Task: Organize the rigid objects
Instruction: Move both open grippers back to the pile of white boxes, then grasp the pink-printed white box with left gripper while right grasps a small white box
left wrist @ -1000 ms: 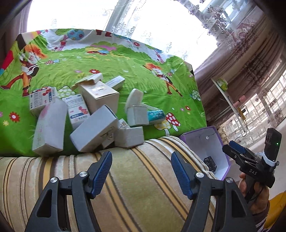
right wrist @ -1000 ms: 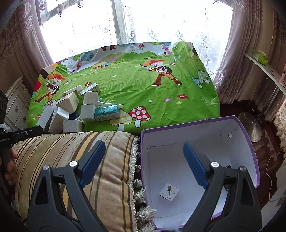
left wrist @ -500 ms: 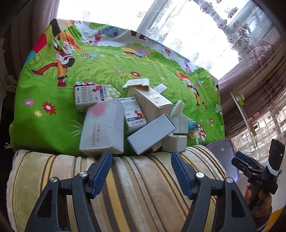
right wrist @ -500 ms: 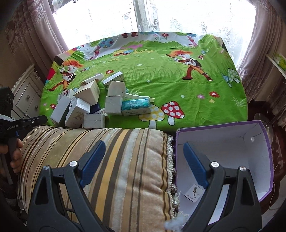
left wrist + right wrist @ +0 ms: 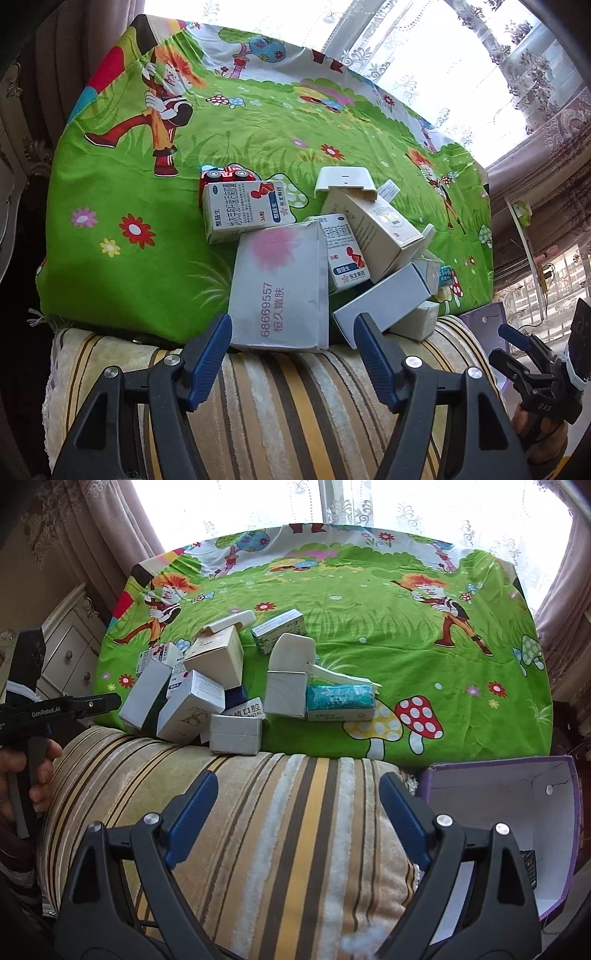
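Boxes lie heaped on the green cloth at the striped cushion (image 5: pixel 280 398) edge; the large grey box (image 5: pixel 280 291) sits directly ahead of the left claw (image 5: pixel 293 354), long axis running away from it, the nearer claw. Left claw and right claw (image 5: pixel 293 818) both stand apart, empty. Count: roughly a dozen boxes, one purple bin (image 5: pixel 517 794) at right.

Cartoon-print sheet (image 5: pixel 122 177): woven cloth, smooth, slight sheen. Striped cushion (image 5: pixel 258 830) at the bed's near edge: plush velvet-like pile, soft, matt. Grey carton (image 5: pixel 280 291): matt cardboard with printed lettering. Medicine box (image 5: pixel 240 210): coated card, semi-gloss. Teal pack (image 5: pixel 340 698): glossy crinkled film. Purple storage box (image 5: pixel 554 775): paperboard, matt white inside. Left tongs (image 5: pixel 293 354) and right tongs (image 5: pixel 295 819): matt black plastic arms, ribbed blue pads (image 5: pixel 210 354), bright metal rivets.
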Demonstrator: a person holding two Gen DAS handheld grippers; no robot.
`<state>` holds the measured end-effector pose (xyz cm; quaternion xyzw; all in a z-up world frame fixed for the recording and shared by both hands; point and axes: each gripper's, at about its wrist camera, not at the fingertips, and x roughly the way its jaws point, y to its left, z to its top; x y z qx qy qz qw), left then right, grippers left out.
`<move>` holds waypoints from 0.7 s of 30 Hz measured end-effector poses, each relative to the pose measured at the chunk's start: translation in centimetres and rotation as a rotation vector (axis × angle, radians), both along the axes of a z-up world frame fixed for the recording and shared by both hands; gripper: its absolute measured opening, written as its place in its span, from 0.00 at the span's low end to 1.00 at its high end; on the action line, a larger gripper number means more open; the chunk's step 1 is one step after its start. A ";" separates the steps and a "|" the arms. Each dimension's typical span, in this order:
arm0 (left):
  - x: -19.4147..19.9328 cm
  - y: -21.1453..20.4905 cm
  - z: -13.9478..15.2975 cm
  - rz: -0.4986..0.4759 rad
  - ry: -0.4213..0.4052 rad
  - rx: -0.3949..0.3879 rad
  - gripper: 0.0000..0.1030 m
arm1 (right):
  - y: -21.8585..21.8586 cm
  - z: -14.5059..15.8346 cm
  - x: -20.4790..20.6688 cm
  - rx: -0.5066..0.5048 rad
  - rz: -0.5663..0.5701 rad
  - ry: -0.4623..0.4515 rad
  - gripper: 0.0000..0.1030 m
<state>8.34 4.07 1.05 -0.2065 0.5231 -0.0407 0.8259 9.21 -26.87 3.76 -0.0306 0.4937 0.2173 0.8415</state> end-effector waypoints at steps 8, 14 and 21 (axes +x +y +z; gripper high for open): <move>1.4 1.3 -1.6 0.014 0.036 -0.047 0.71 | 4.0 -1.5 1.7 -0.004 0.079 0.066 0.88; 2.0 1.8 -3.1 0.008 0.065 -0.095 0.71 | 5.8 -2.8 3.1 -0.015 0.097 0.116 0.88; 2.3 1.5 -4.1 -0.023 0.078 -0.138 0.72 | 7.7 -4.0 4.2 -0.074 0.131 0.149 0.88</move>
